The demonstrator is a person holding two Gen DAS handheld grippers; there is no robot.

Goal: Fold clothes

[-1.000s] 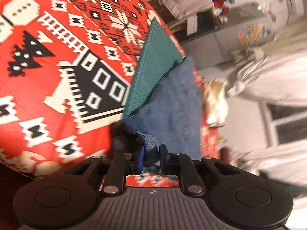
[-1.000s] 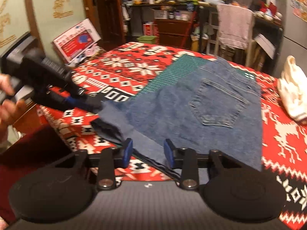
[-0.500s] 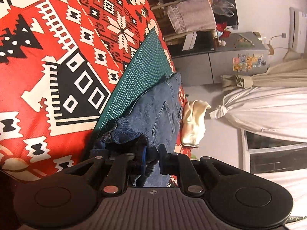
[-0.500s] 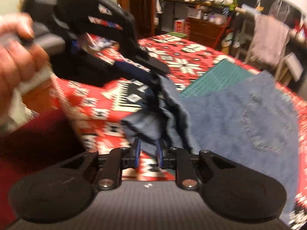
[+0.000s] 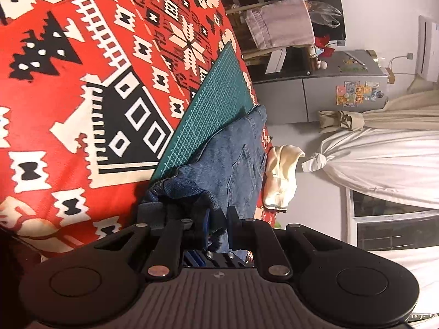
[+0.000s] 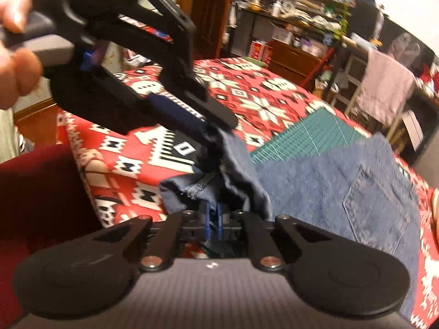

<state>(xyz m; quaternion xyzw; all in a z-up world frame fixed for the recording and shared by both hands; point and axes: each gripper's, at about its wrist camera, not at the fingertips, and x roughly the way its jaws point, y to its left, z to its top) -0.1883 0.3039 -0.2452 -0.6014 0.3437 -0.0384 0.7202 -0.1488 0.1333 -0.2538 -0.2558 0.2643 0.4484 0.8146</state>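
Both tools clamp denim shorts (image 6: pixel 343 192) hem: left tool (image 5: pixel 218 223), right tool (image 6: pixel 214 219), seemingly lifted off tablecloth (image 5: pixel 82 96).

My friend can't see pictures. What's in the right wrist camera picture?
Two black grippers, the right gripper and the left gripper, each pinch an edge of blue denim jeans, lifting it off a red patterned tablecloth. A green gridded cutting mat lies partly under the jeans.

Both tongs are clamped: the left tongs (image 5: pixel 218 226) raised and angled downward, the right tongs (image 6: pixel 214 220) below them.
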